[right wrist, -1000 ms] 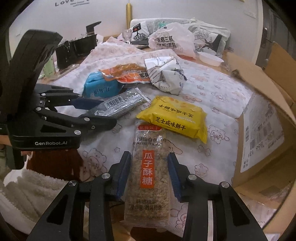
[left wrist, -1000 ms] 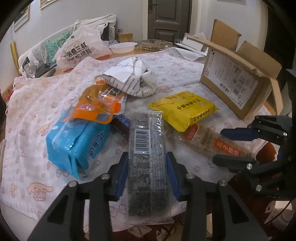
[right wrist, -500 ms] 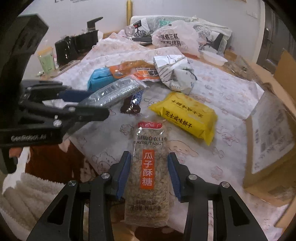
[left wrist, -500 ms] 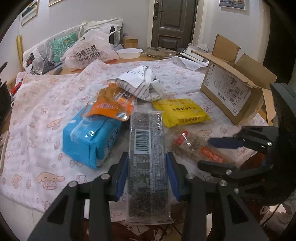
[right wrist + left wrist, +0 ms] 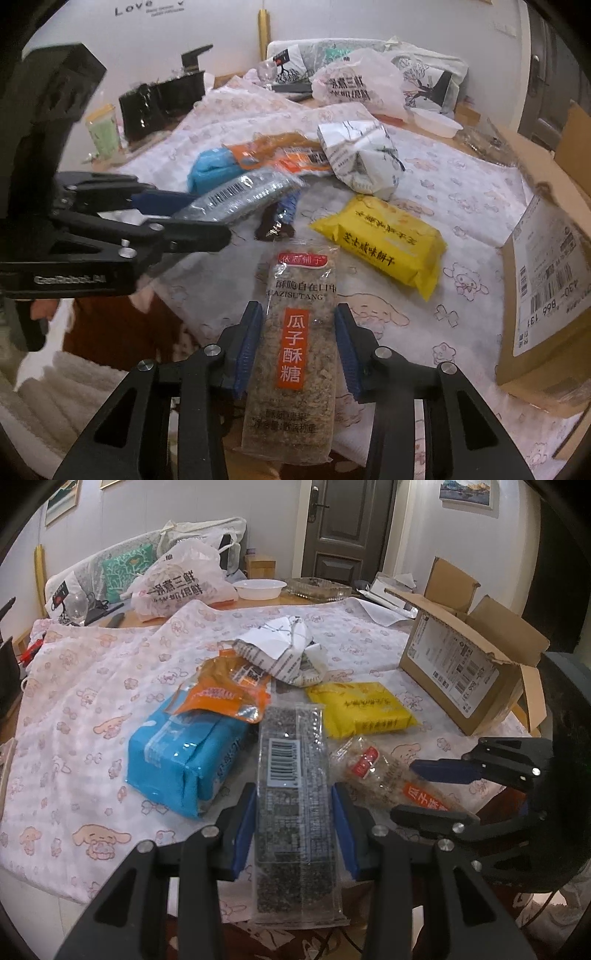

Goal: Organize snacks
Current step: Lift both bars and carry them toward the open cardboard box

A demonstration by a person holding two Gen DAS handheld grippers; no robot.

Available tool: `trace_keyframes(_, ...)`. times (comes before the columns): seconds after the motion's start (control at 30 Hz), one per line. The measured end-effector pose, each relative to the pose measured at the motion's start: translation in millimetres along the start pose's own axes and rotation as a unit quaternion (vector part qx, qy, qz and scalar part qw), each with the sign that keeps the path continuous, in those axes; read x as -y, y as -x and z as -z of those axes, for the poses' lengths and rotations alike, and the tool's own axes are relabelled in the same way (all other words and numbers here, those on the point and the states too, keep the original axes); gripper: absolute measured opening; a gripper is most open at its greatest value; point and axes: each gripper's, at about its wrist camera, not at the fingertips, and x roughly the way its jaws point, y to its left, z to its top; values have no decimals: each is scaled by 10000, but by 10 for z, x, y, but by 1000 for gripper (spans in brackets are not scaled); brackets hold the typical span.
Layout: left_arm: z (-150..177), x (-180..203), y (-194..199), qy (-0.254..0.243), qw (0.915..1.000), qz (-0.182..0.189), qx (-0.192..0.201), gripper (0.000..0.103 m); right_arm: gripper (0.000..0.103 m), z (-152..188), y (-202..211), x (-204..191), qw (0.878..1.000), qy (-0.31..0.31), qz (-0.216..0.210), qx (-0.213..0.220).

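Observation:
My left gripper [image 5: 293, 794] is shut on a long clear pack of dark sesame bars [image 5: 291, 760] with a barcode, held just above the table's near edge. To its right, my right gripper [image 5: 404, 790] grips a clear pack of sunflower-seed brittle [image 5: 373, 771] with an orange label. In the right wrist view the right gripper [image 5: 299, 314] has its blue pads pressing the brittle pack [image 5: 299, 280], its jaws closing a little. The left gripper [image 5: 207, 219] holds the sesame pack [image 5: 243, 192] at the left.
On the pink cartoon-print tablecloth [image 5: 92, 686] lie a blue pack [image 5: 184, 753], an orange pouch [image 5: 225, 694], a white printed bag [image 5: 284, 653], a yellow biscuit pack [image 5: 364, 709] and a small dark wrapped snack [image 5: 277, 221]. An open cardboard box [image 5: 465, 664] stands at the right.
The left gripper has lifted and drawn back with the sesame pack, uncovering the small dark snack beneath it. The right gripper keeps its hold on the brittle pack, nearly still.

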Motion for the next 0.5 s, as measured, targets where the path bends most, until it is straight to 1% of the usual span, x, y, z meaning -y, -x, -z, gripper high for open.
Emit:
trace_keyframes(0.13, -23, -20, 127, 52, 9999, -20, 138, 37, 35, -52, 97, -65, 9999, 30, -57, 94)
trace_keyframes(0.23, -95, -42, 269, 82, 9995, -56, 309, 36, 35, -150, 228, -94, 9994, -12, -121, 310)
trace_keyframes(0.3, -166, -39, 354, 26, 9990, -122, 431, 26, 35, -232, 324, -95, 9988, -17, -137, 474)
trace_keyframes(0.33, -210, -33, 379, -30, 9988, -155, 468, 20, 35, -287, 374, -95, 9984, 9, -111, 561)
trace_keyframes(0.4, -271, -43, 329, -76, 9990, -174, 397, 20, 35, -368, 426, -100, 9978, 120, 22, 656)
trace_keyframes(0.47, -241, -43, 133, -174, 9992, -301, 172, 20, 35, -403, 411, -84, 9979, 145, 68, 635)
trace_keyframes(0.5, -204, -59, 42, -130, 9994, -311, 56, 20, 35, -397, 387, -70, 9981, 113, 61, 606)
